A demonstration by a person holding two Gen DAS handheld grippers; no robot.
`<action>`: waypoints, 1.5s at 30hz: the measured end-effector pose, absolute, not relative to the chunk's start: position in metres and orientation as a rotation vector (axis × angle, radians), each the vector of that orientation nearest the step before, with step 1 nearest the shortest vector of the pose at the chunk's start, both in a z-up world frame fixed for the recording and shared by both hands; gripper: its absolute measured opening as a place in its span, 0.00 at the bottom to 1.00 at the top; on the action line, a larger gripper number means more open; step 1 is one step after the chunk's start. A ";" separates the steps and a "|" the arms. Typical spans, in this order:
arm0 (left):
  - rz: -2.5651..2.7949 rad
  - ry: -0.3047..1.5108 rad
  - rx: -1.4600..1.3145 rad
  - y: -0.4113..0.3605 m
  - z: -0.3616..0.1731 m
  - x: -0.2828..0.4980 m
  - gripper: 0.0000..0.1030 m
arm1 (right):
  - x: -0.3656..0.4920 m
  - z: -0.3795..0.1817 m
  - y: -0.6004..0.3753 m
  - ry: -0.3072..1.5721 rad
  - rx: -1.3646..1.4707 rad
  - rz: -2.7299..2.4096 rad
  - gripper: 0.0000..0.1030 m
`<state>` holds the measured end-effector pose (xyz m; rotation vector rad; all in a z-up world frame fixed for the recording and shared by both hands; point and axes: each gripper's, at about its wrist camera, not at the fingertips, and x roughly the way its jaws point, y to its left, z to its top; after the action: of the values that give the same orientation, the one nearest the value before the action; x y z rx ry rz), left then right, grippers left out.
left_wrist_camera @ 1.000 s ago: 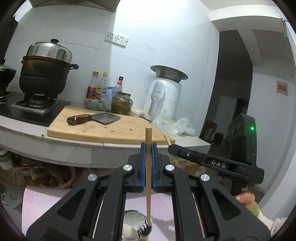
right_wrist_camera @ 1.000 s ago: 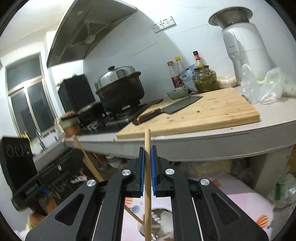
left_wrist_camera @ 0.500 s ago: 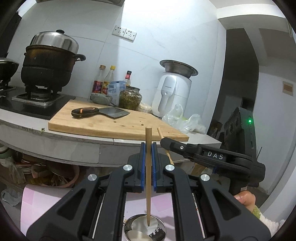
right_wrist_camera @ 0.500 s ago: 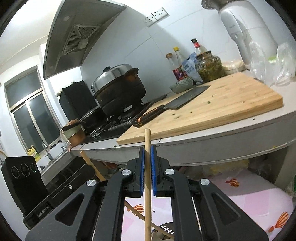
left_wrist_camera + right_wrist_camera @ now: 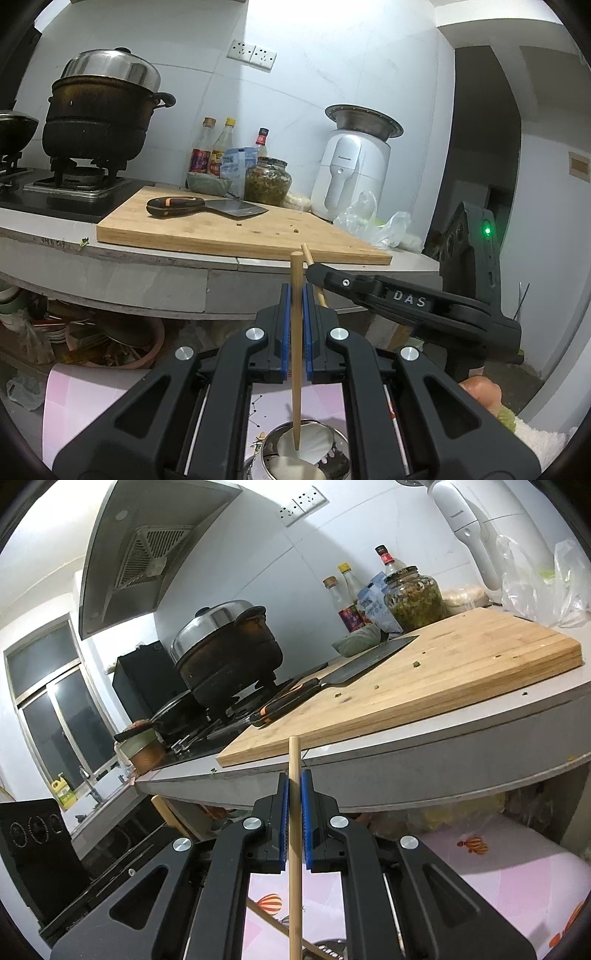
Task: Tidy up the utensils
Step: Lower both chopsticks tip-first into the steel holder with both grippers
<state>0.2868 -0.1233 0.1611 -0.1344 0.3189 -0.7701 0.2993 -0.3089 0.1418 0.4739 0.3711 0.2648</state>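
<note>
So the left claw (image 5: 296, 295) is pinching a wooden chopstick (image 5: 295, 354) upright, tip dipping into a perforated metal utensil holder (image 5: 332, 448) below. Right claw (image 5: 294, 781) is clamped on a second chopstick (image 5: 294, 849) too, under the table (image 5: 443, 753) edge.

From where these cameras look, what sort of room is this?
A lived-in home kitchen, it seems. A lidded pot sits on a gas stove, a cleaver lies on a wooden cutting board, and an extractor hood hangs above the counter.
</note>
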 end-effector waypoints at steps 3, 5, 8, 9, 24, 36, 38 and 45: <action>-0.759 0.331 -0.130 -0.123 0.156 0.291 0.05 | 0.306 0.133 -0.304 0.362 0.447 0.263 0.07; -0.756 0.337 -0.131 -0.123 0.152 0.293 0.05 | 0.307 0.128 -0.301 0.356 0.422 0.270 0.07; -0.755 0.343 -0.127 -0.123 0.145 0.295 0.05 | 0.308 0.118 -0.295 0.365 0.367 0.270 0.07; -0.756 0.347 -0.128 -0.123 0.143 0.296 0.05 | 0.307 0.114 -0.293 0.367 0.349 0.268 0.07; -0.770 0.333 -0.116 -0.129 0.129 0.292 0.05 | 0.287 0.118 -0.295 0.312 0.302 0.302 0.07; -0.754 0.342 -0.113 -0.126 0.129 0.291 0.05 | 0.319 0.106 -0.283 0.319 0.286 0.293 0.07; -0.752 0.343 -0.117 -0.125 0.129 0.291 0.05 | 0.322 0.098 -0.283 0.338 0.285 0.287 0.07; -0.758 0.344 -0.120 -0.124 0.129 0.290 0.05 | 0.304 0.091 -0.292 0.343 0.264 0.274 0.07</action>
<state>0.2905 -0.1238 0.1291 -0.1197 0.3442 -0.7575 0.3037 -0.2917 0.0907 0.2638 0.3426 0.2736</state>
